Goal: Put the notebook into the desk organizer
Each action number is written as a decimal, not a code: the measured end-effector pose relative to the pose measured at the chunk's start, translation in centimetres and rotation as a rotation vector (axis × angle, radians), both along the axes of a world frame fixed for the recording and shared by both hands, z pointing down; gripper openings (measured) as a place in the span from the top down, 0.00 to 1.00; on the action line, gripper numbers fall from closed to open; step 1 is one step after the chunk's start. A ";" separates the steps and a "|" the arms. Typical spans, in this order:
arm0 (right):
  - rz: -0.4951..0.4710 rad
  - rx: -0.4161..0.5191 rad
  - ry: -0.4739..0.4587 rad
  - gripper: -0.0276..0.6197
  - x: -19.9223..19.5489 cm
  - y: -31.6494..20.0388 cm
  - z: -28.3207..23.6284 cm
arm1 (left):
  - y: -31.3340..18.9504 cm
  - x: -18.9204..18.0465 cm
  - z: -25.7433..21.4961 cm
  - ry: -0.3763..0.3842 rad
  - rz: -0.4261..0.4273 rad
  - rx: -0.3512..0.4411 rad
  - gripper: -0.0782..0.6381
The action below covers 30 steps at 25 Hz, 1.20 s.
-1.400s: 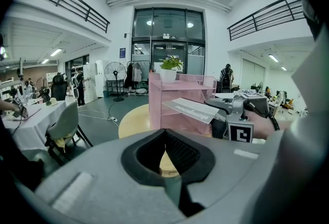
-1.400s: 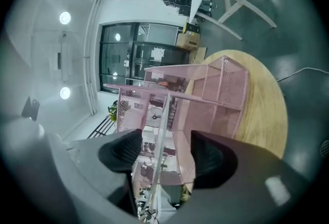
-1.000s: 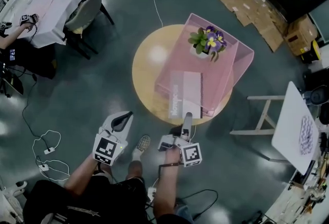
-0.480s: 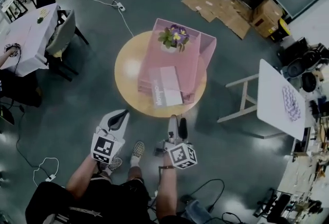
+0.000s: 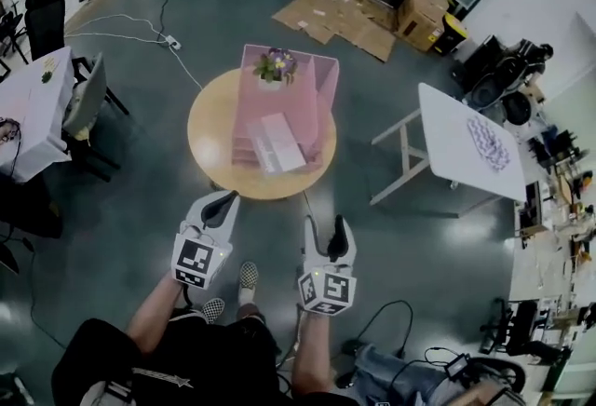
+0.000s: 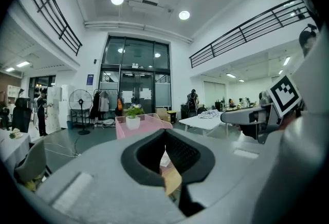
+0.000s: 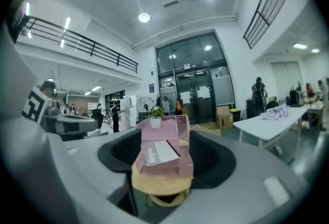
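Inside desk organizer (image 5: 312,87), notebook (image 5: 277,142), right gripper (image 5: 323,227) gaping

— How many tools?
— 2: the left tool (image 5: 220,207) and the right tool (image 5: 324,232). 2 marker cubes too: the left cube (image 5: 196,262) and the right cube (image 5: 326,290).
— And on the round worktop (image 5: 209,143)?
— 1 pink desk organizer (image 5: 317,106), 1 notebook (image 5: 275,142), 1 potted plant (image 5: 274,67).
— Other furniture?
— 1 white table (image 5: 466,139) to the right, 1 cloth-covered table (image 5: 37,106) to the left, and 1 grey chair (image 5: 86,101) beside that.
— Cardboard?
— 1 box (image 5: 421,18). The flattened sheets (image 5: 335,18) overlap, so I cannot count them.
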State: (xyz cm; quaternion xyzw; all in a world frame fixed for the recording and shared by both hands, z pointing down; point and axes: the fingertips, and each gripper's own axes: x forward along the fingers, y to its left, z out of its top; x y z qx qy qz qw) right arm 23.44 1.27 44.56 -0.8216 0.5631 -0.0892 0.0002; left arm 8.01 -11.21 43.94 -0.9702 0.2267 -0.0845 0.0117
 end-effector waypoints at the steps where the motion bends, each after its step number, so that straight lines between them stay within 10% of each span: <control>1: 0.012 -0.007 0.023 0.50 -0.7 0.9 -0.5 | 0.5 -0.1 -0.4 0.007 0.016 0.007 0.88; 10: 0.150 -0.034 0.119 0.81 -7.1 9.3 -2.3 | 5.7 -3.2 -3.0 0.039 0.144 0.049 0.88; 30: 0.192 -0.041 0.175 0.95 -11.6 12.9 -3.5 | 8.9 -6.1 -3.7 0.050 0.202 0.062 0.88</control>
